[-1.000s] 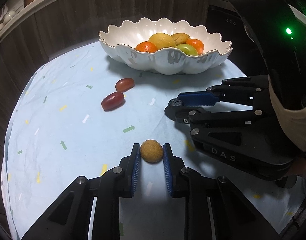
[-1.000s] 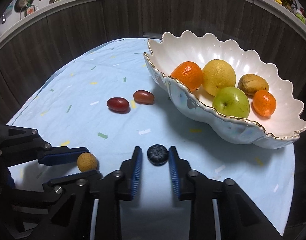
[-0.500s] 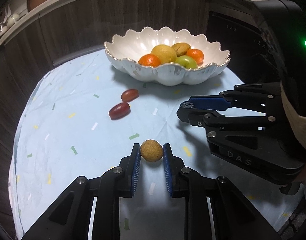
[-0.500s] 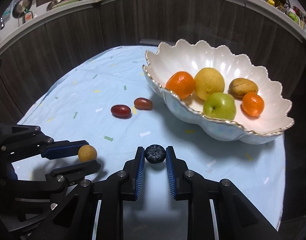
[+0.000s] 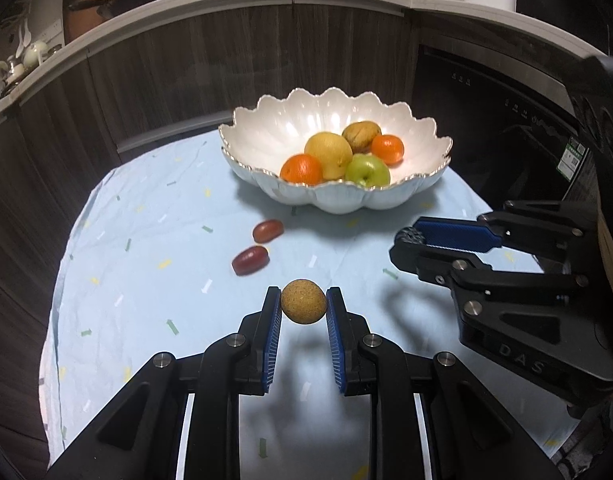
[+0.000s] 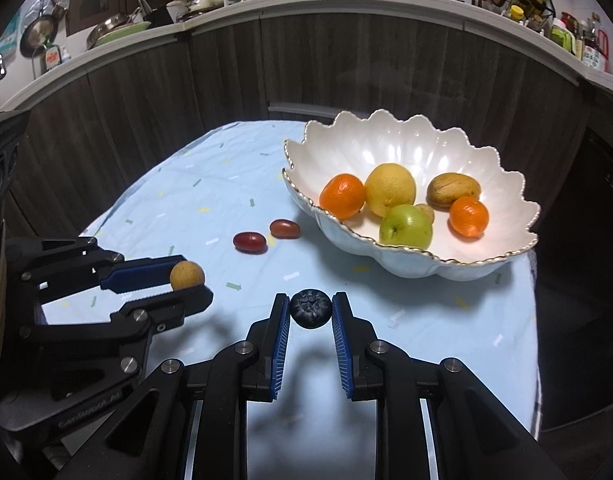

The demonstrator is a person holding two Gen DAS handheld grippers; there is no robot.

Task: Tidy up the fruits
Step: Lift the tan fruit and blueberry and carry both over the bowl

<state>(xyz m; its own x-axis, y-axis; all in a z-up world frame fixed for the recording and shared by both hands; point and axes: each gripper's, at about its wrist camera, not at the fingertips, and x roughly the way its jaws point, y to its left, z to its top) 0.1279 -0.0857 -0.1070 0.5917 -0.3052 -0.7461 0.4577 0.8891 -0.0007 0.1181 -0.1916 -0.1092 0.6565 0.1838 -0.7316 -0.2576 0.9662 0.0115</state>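
Observation:
My left gripper [image 5: 303, 306] is shut on a small round tan fruit [image 5: 303, 307] and holds it above the blue tablecloth; the fruit also shows in the right wrist view [image 6: 187, 275]. My right gripper [image 6: 310, 309] is shut on a dark blueberry [image 6: 310, 309], also lifted; it shows at the right in the left wrist view [image 5: 411, 236]. A white scalloped bowl [image 5: 418, 140] at the back holds two oranges, a yellow fruit, a green apple [image 6: 405, 227] and a brown fruit. Two red oval fruits [image 5: 250, 260] [image 5: 268, 230] lie on the cloth before the bowl.
The blue cloth [image 5: 146, 248] covers a round table whose edges fall off at left and right. Dark wood cabinets [image 5: 166, 92] curve behind it, with a counter of kitchenware above. A dark appliance [image 5: 506, 120] stands at the right.
Both grippers have risen from the cloth, each carrying its fruit. The right gripper closed on the blueberry. The bowl and red fruits have not moved.

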